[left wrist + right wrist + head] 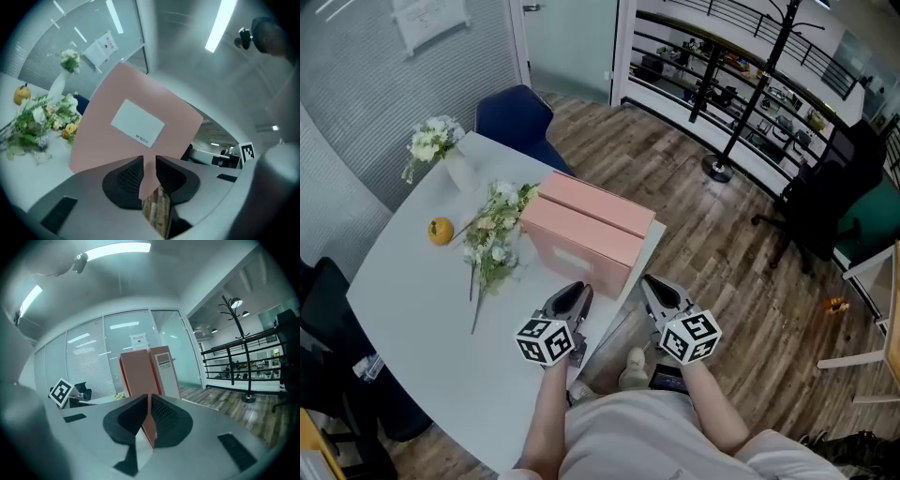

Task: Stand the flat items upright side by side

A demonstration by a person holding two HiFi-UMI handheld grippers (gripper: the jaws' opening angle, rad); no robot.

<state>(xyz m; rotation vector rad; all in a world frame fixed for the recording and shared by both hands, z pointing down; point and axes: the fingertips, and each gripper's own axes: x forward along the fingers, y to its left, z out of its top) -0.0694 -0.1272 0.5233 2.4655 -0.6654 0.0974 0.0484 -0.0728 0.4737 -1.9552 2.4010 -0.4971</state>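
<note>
Head view: two pink file boxes on the white table point(412, 309), at its edge, upright, side by side, touching. Near box point(577, 246): my left tongs point(575, 295) are pinched tight on one corner, and my right tongs point(653, 289) are clamped on its edge. Far box point(598, 202): just behind, untouched. Flowers point(492, 234) and an orange point(440, 231): to the left, apart.
</note>
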